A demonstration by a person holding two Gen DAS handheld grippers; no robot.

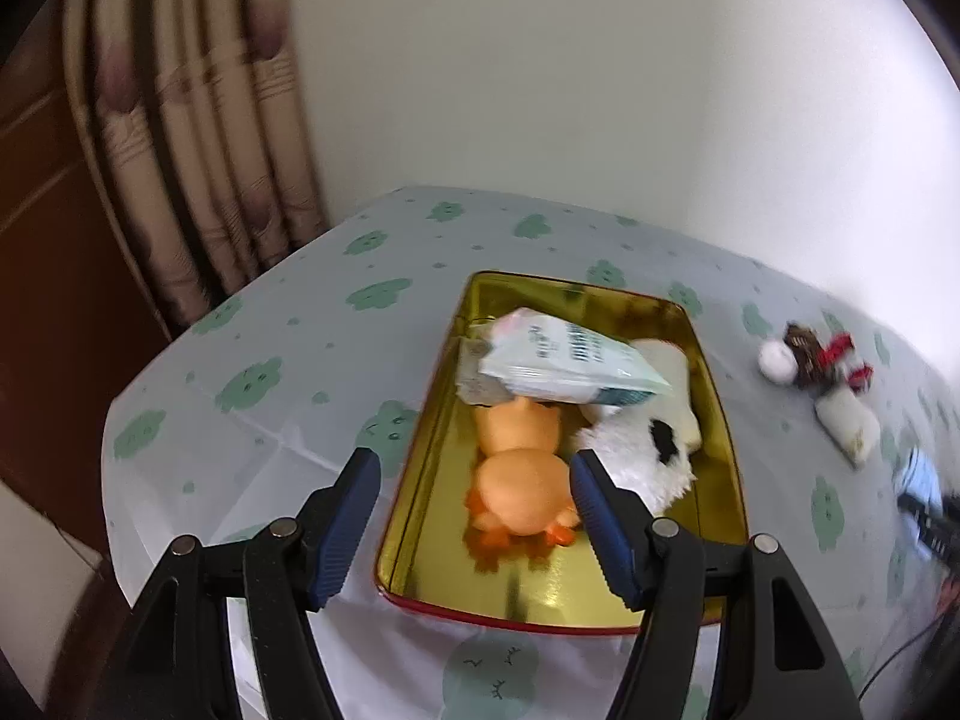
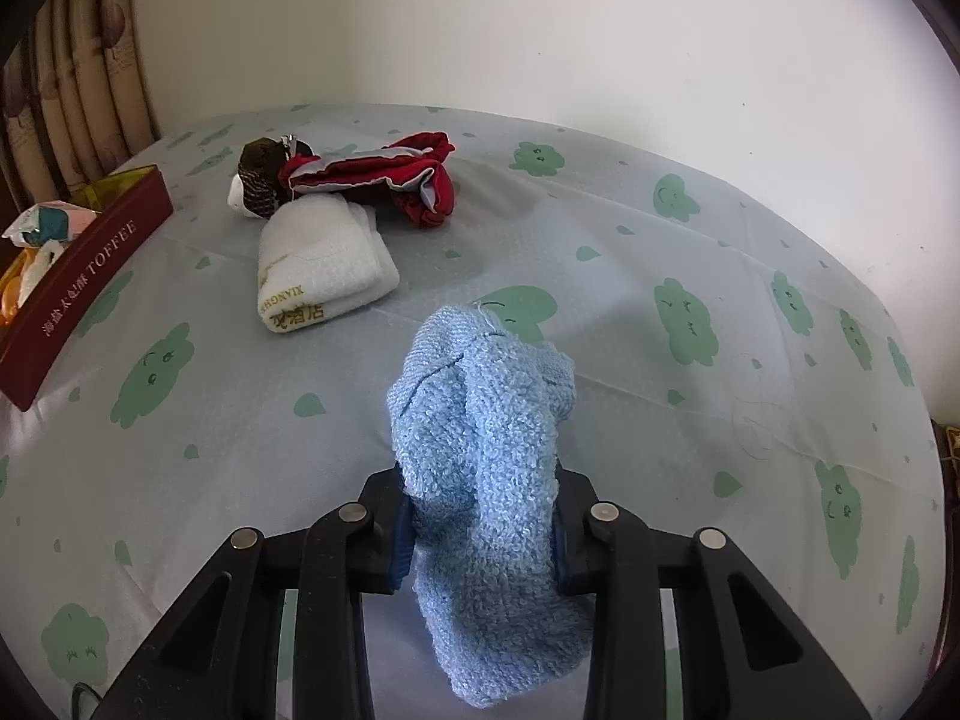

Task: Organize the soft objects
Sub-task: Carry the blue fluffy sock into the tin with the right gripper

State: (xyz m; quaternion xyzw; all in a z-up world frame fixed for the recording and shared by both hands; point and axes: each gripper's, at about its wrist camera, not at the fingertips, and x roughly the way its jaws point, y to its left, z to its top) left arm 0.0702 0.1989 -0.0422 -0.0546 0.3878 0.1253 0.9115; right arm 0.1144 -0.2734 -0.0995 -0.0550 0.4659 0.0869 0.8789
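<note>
Directly ahead of the left hand-held gripper (image 1: 474, 516) sits an open rectangular tin (image 1: 729, 468), gold inside with a dark red outer wall, resting on a surface covered by a pale cloth (image 1: 270, 360) printed with green cloud shapes. This hand-held gripper hangs above the tin's near end with its blue-padded jaws spread wide and nothing pressed between them. Seen between the jaws, an orange soft toy (image 1: 522, 480) lies inside the tin. Just past the right jaw, a white plush toy with a black patch (image 1: 642, 450) lies beside the orange one, also in the tin. Farther ahead, a pale tissue packet (image 1: 564, 366) with printed text rests tilted on top of the other contents, near the tin's far end.

Off to the right of the left hand-held gripper, outside the tin, lie a folded white towel (image 1: 849, 429) and a small dark, red and white bundle (image 1: 810, 354), touching each other.

The right hand-held gripper (image 2: 483, 531) is clamped on a light blue terry cloth (image 2: 480, 420), which bunches up between its jaws, rising ahead of them and hanging out behind them. Ahead and to its left lies the same white towel (image 2: 324, 264), with gold lettering on its near end, and just beyond it a red fabric piece (image 2: 396, 177) beside a dark brown item (image 2: 261, 171). At this hand-held gripper's far left, the tin's red wall (image 2: 84, 294) reads "TOFFEE".
</note>
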